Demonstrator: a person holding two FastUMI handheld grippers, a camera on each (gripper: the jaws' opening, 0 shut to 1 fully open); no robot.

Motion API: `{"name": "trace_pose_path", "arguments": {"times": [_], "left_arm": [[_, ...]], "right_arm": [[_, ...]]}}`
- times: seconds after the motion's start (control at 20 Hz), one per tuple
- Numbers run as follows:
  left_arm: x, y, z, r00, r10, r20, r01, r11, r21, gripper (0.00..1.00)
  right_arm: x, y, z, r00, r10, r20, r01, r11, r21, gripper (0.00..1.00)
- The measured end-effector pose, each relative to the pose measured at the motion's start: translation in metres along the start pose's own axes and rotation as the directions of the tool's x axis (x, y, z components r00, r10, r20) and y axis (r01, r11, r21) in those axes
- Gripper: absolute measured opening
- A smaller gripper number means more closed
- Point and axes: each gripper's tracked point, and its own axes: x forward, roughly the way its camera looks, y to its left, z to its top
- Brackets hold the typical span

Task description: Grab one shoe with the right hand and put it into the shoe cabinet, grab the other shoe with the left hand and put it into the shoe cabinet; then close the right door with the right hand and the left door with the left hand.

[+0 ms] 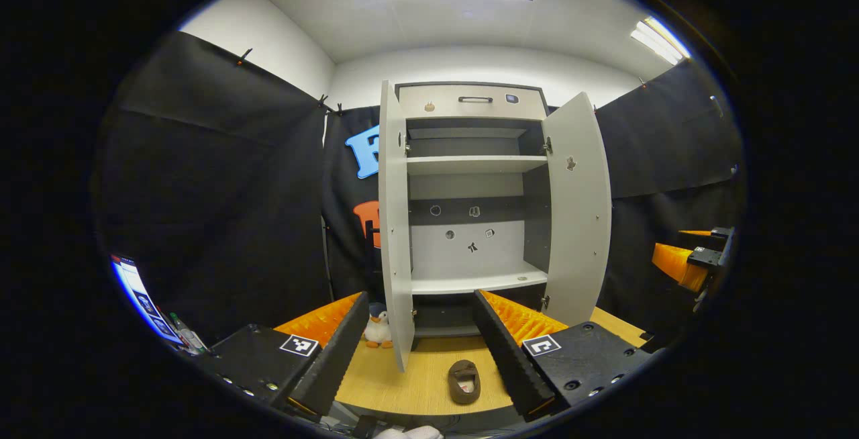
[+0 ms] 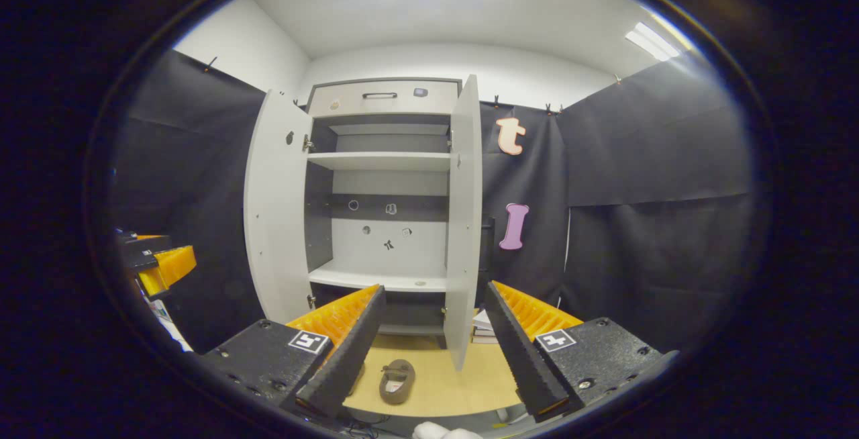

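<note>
- Shoes first: you have one brown shoe lying on the wooden table in front of the shoe cabinet, seen in the left gripper view between your left gripper's fingers, nearer the right one.
- In the right gripper view the same kind of brown shoe lies on the table just right of your right gripper's left finger; a bit of something brown shows at that finger's edge, too hidden to tell what it is.
- Your left gripper hovers over the near edge of the table with its fingers spread wide, holding nothing.
- Your right gripper is likewise spread wide and holds nothing.
- Both cabinet doors stand open: the left door and the right door swing out toward you, and the shelves inside are bare.
- A small toy penguin stands on the table just left of the left door's lower edge.
- A stack of books sits right of the right door, near the cabinet's base.
- At the right edge of the left gripper view you can see your other gripper, well apart from the cabinet.
</note>
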Motion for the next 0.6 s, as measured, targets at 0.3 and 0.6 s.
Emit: {"name": "trace_pose_path", "arguments": {"times": [0.3, 0.6], "left_arm": [[0.004, 0.000, -0.006, 1.000, -0.010, -0.013, 0.010, 1.000, 0.004, 0.94], [0.002, 0.013, -0.029, 0.999, 0.002, -0.050, -0.003, 1.000, -0.025, 0.94]], "right_arm": [[0.020, 0.009, -0.046, 0.995, 0.012, -0.099, -0.014, 1.000, -0.020, 0.97], [0.050, 0.036, -0.181, 0.913, 0.075, -0.400, -0.098, 0.994, -0.039, 0.96]]}}
